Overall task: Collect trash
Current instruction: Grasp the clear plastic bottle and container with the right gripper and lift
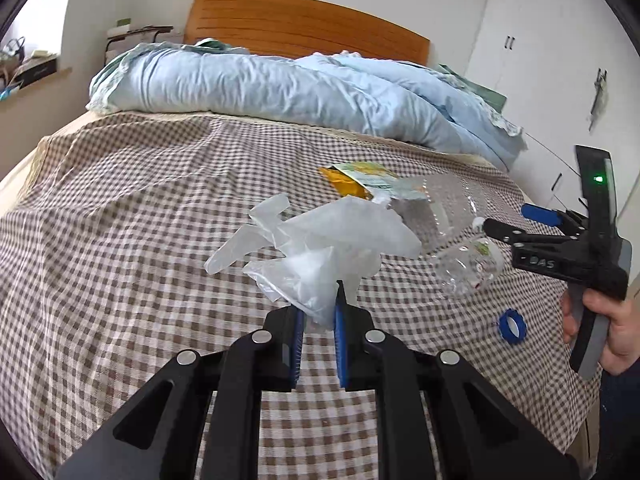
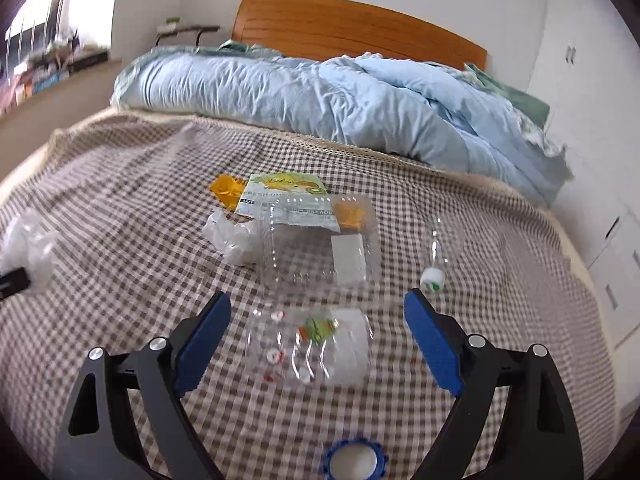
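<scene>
My left gripper (image 1: 320,312) is shut on a crumpled clear plastic glove (image 1: 320,240), held a little above the checked bedspread (image 1: 120,200). The right wrist view shows that glove (image 2: 28,252) at its far left edge. My right gripper (image 2: 316,300) stands open over a crushed clear bottle (image 2: 308,344), which lies between its blue pads (image 2: 432,344) without touching them. In the left wrist view the bottle (image 1: 468,266) lies just under the right gripper (image 1: 508,220). Beyond it are a clear plastic box (image 2: 320,240), a yellow-green snack wrapper (image 2: 280,192) and a white plastic scrap (image 2: 236,240).
A blue cap ring (image 2: 354,462) lies near the bed's front edge, and a small white-capped bottle (image 2: 433,276) sits right of the box. A bunched light-blue duvet (image 1: 280,88) fills the head of the bed below the wooden headboard (image 1: 304,24). White cupboards (image 1: 540,80) stand to the right.
</scene>
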